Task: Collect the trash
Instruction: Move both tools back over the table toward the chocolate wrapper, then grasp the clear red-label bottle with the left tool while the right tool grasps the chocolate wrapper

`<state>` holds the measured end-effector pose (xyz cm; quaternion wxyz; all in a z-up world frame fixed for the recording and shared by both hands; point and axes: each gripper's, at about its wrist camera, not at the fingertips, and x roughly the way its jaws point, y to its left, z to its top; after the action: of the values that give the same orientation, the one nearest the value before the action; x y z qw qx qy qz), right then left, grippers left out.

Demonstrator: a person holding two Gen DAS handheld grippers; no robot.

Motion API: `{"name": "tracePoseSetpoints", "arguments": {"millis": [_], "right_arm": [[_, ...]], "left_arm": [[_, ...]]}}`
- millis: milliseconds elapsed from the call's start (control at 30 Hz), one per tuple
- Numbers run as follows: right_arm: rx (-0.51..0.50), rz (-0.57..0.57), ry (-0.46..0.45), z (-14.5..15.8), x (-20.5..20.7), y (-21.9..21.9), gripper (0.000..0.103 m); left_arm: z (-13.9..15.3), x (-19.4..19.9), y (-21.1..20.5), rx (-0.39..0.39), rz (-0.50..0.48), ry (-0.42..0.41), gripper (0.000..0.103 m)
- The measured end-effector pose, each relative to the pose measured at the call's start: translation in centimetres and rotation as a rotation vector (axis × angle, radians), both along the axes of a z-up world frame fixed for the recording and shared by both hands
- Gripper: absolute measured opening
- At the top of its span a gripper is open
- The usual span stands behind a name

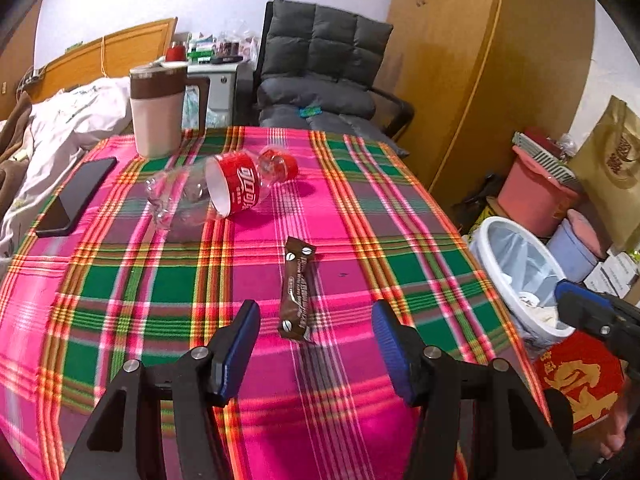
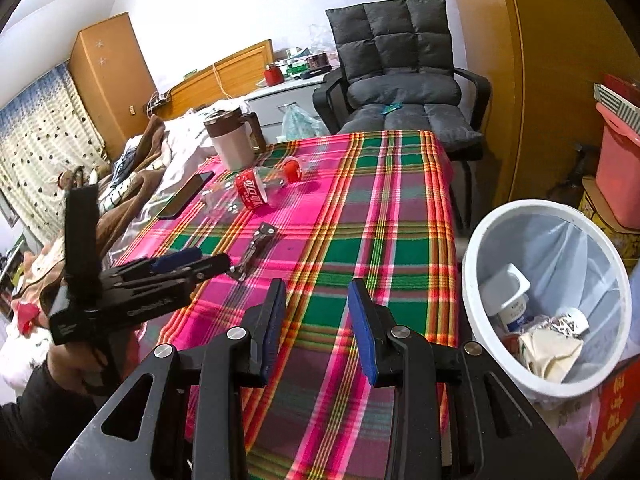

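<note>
A brown snack wrapper lies flat on the plaid tablecloth. My left gripper hovers open right over its near end, one blue pad on each side, and neither pad touches it. Farther back a clear plastic bottle with a red label and red cap lies on its side. My right gripper stands open and empty above the table's right edge, next to a white bag-lined bin that holds cups and crumpled paper.
A brown-lidded mug and a black phone sit at the table's far left. A grey cushioned chair stands behind the table, and a bed lies to the left. Pink and blue buckets crowd the floor beyond the bin.
</note>
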<state>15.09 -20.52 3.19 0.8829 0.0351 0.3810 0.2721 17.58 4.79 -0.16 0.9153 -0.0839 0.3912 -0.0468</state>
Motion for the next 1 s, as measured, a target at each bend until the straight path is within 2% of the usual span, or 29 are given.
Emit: {"name": "tracePoseSetpoints", "arguments": {"millis": [233,400,633,867,1000], "right_arm": [[-0.003,0.018,0.024,-0.7,1.2,0.5,0.035],[0.002,0.035,0.052,-1.3,2.0,1.3,0.035],[0.013,0.081,0.086,-2.2,2.6,3.7,0.035],[0.036,0.104,0.125,-3.0,3.3,6.0,0.035],[0.035,0.115,0.140,-3.5,3.6,7.1,0.035]], "left_arm": [[-1.8,2.4,0.4,0.002,0.002,0.042,0.055],[-1.0,2.8,2.3,0.009,0.034,0.018,0.055],[0.8,3.8,5.7,0.057,0.062,-0.014,0.055],[2.5,5.5,8.3,0.101,0.046,-0.071,0.055],[2.4,7.6,9.5,0.126,0.007,-0.070,0.056]]}}
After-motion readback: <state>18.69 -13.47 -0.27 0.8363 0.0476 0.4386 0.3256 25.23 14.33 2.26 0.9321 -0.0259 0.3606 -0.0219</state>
